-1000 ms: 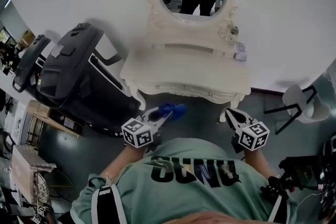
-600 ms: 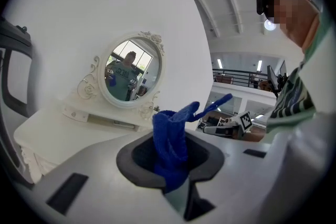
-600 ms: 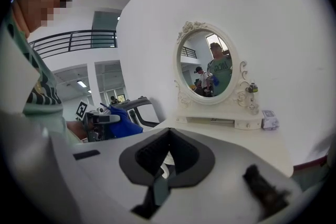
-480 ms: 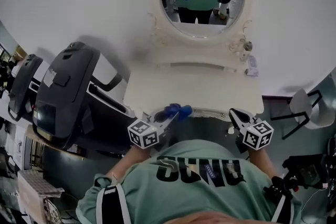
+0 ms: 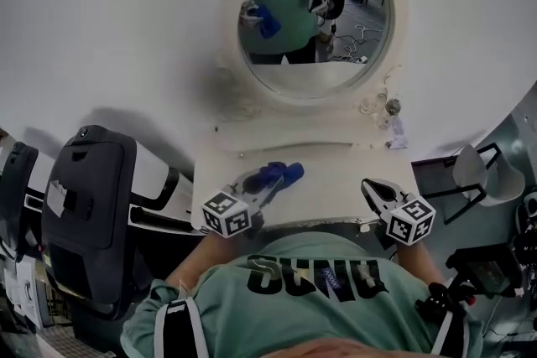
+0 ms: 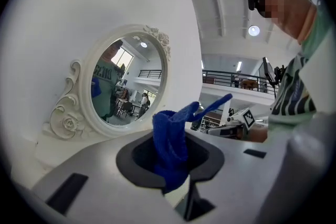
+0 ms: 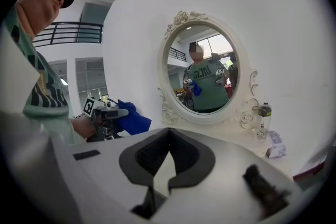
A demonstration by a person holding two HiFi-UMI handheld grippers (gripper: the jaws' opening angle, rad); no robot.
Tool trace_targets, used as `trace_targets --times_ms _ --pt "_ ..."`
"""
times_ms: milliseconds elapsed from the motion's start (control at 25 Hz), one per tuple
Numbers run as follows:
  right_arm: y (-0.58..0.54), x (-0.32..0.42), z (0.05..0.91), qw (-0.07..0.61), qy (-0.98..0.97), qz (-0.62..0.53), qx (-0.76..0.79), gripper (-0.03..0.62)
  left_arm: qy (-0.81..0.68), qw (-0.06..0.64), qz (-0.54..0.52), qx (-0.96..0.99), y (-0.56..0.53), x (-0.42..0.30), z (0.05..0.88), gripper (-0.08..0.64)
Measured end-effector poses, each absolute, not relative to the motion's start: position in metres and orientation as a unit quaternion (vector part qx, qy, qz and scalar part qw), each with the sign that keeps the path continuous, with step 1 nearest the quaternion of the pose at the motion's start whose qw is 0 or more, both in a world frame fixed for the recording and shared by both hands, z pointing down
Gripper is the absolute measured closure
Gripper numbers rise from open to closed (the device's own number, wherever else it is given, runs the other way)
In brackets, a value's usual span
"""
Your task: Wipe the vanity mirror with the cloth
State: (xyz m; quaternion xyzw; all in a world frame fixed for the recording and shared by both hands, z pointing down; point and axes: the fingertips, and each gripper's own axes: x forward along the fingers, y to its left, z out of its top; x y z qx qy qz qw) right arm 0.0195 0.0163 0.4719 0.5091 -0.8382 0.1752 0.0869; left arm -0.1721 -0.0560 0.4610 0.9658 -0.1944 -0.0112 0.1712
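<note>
Blue cloth [image 6: 169, 144] sits bunched in your left gripper [image 5: 262, 187], jaws clamped on it, ready for wiping. The vanity mirror [image 5: 312, 21] stands at twelve o'clock, well apart. Your right gripper [image 5: 375, 192], at four o'clock, has its jaws together on nothing and is held clear.

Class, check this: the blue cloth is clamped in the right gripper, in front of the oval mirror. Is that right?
Not quite. The cloth is clamped in the left gripper, not the right, as the left gripper view shows. The right gripper holds nothing. The rest stands: the cloth is blue and sits in front of the oval mirror.
</note>
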Motion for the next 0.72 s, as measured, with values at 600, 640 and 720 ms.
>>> trace_targets --times_ms 600,640,720 --pt "-0.145 0.143 0.465 0.072 -0.911 0.127 0.385 0.584 -0.476 -0.362 0.203 0.775 -0.278 -0.077 0.253 0.48" --pt "-0.153 0.146 0.462 0.066 -0.913 0.124 0.382 0.584 -0.485 -0.414 0.234 0.734 -0.293 -0.069 0.231 0.48" --pt "-0.163 0.146 0.455 0.054 -0.918 0.113 0.377 0.584 -0.488 -0.501 0.279 0.658 -0.316 -0.055 0.19 0.48"
